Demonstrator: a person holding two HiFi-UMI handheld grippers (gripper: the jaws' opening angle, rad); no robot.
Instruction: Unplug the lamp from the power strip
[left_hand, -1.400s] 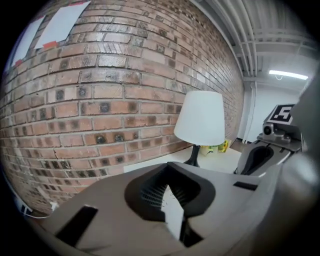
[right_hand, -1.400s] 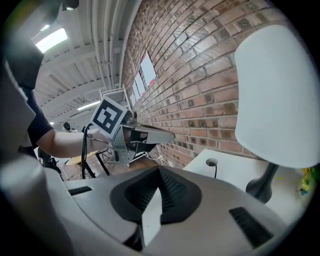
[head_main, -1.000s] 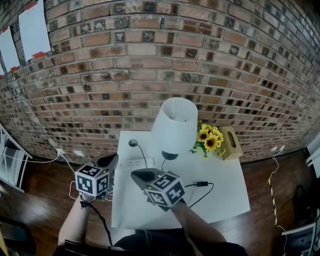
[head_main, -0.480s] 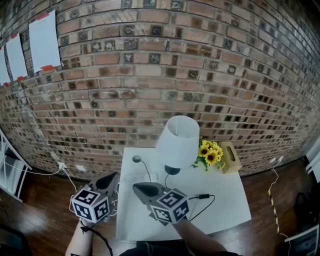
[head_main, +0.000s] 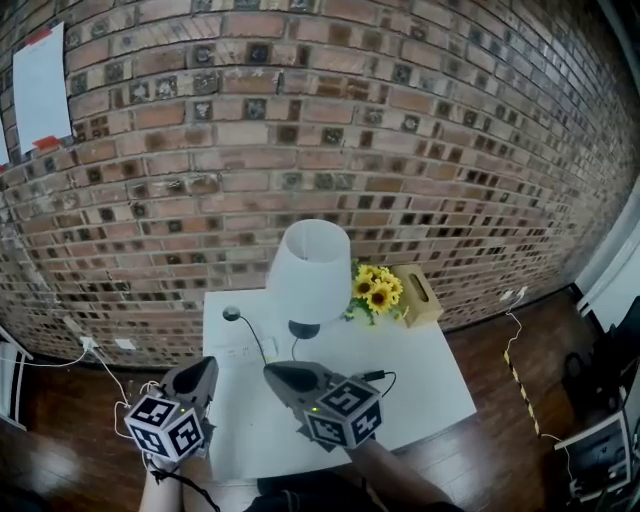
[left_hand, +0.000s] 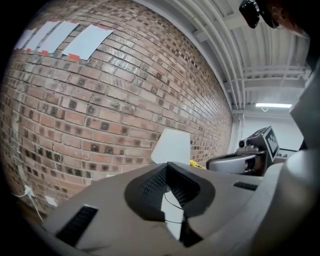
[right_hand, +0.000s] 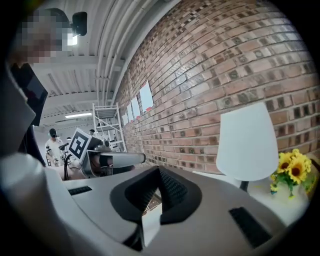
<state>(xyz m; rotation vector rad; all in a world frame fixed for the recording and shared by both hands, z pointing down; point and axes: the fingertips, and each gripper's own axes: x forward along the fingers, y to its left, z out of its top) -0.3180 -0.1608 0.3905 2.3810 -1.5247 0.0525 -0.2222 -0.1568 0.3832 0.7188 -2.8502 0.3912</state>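
Off the bench (head_main: 430, 390), left gripper (head_main: 195, 372) and right gripper (head_main: 280, 375) have risen, fingers (left_hand: 150, 190) clenched empty; lamp plug (head_main: 375, 376) lies apart from power strip (head_main: 243, 350), so unplugging looks done.

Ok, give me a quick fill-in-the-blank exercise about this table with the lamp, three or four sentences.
1. The lamp on the table has a ____ shade.
2. The flowers beside the lamp are ____.
3. The wall behind the table is built of ____.
4. The left gripper and the right gripper both have their jaws ____, with nothing held.

Missing words: white; yellow; brick; shut
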